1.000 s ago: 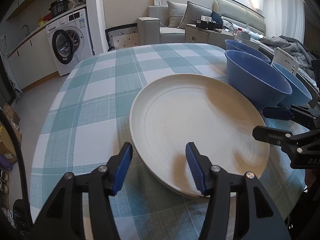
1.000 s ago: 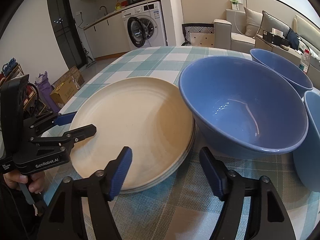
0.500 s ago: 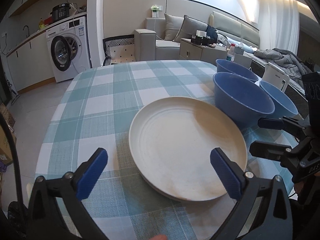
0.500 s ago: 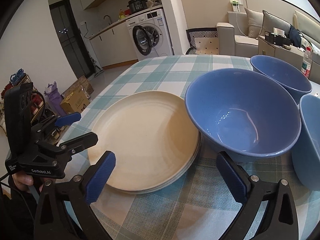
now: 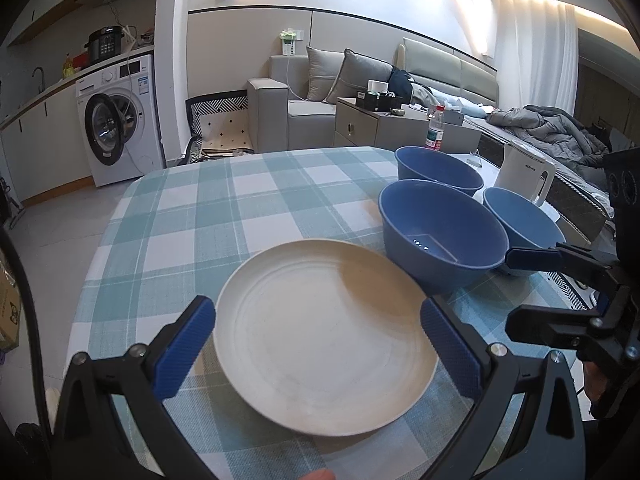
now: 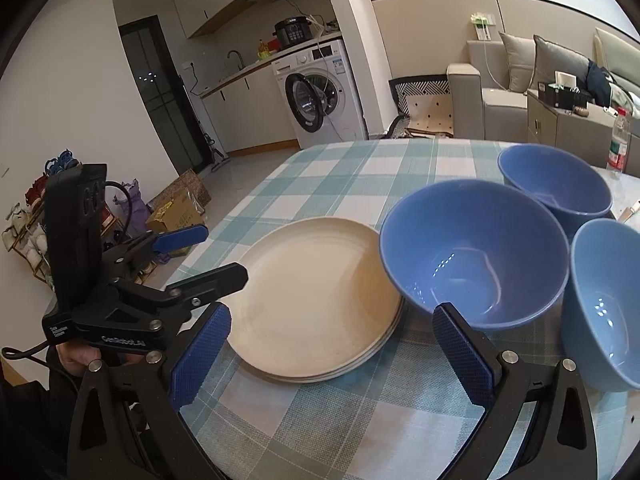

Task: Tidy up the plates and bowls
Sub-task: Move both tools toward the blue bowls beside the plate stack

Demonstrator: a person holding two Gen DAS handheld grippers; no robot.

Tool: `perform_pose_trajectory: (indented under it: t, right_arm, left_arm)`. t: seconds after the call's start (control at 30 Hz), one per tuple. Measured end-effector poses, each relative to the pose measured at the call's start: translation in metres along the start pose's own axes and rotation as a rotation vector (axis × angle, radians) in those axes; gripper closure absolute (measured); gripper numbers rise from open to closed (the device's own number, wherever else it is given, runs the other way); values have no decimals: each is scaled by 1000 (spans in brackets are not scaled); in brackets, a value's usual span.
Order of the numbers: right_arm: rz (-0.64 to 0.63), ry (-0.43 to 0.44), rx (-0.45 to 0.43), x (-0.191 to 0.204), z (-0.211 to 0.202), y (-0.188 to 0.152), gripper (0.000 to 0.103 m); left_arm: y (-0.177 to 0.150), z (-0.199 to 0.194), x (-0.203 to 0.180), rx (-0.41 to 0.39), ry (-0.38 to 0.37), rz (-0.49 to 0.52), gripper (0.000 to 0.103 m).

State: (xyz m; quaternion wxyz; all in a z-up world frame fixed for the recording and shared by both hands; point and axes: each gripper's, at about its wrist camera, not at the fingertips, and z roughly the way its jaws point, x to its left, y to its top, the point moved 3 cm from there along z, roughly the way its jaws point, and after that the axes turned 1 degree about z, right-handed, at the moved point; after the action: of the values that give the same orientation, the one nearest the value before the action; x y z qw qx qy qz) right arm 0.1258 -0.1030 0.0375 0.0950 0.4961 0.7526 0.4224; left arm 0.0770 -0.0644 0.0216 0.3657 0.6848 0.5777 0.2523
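Left gripper (image 5: 318,346) and right gripper (image 6: 332,356) stood wide, holding nothing, above stacked cream plates (image 6: 316,300) left of the blue bowls (image 6: 472,256).

"GenRobot.AI" (white lettering) is printed on the left gripper (image 6: 202,254) body.

Washing machine (image 5: 116,120) under a counter, grey sofa (image 5: 320,92) beyond; perhaps curtains (image 5: 536,52) at right.
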Motion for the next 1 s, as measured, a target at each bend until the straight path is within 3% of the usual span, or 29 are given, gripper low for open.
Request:
perform_pose_trajectory:
  t: [0.43,1.0]
  right_arm:
    - [-5,-95,-82,-28,-46,20,1]
    - [24,-247,-131,-86,-73,41,1]
  left_arm:
    - [42,-1,-30,-65,-25,33,0]
    - [78,35,-47,-70,-42,52,0]
